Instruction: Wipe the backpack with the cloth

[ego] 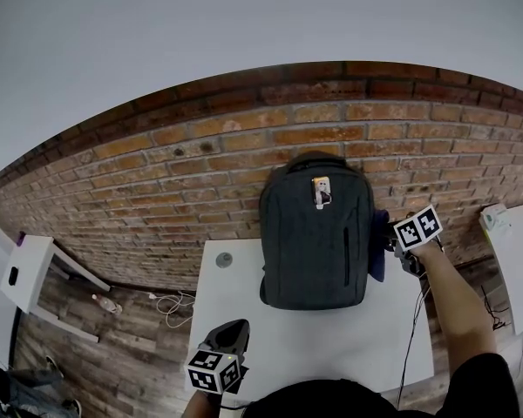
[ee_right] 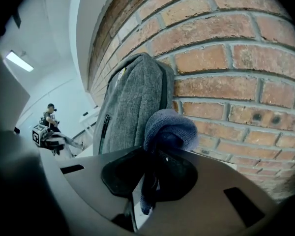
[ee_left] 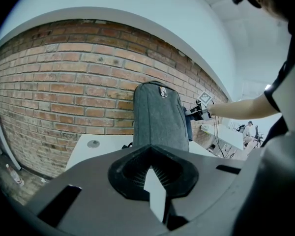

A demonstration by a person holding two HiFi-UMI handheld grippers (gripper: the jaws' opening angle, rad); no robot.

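Note:
A dark grey backpack [ego: 316, 233] stands upright on the white table [ego: 331, 338], leaning against the brick wall. My right gripper [ego: 392, 240] is at the backpack's right side, shut on a bunched blue cloth [ego: 379, 244]. In the right gripper view the cloth [ee_right: 169, 129] bulges out of the gripper [ee_right: 155, 166], right beside the backpack's side [ee_right: 132, 107]. My left gripper [ego: 233, 329] hangs at the table's near left edge, well short of the backpack [ee_left: 157, 122]. Nothing is held in the left gripper [ee_left: 152, 173], whose jaws are nearly together.
A small round grey disc [ego: 224, 259] sits on the table left of the backpack. On the wooden floor to the left are a white side table [ego: 26, 268], a bottle [ego: 105, 303] and white cables [ego: 170, 303]. Another white table [ego: 514, 259] stands at right.

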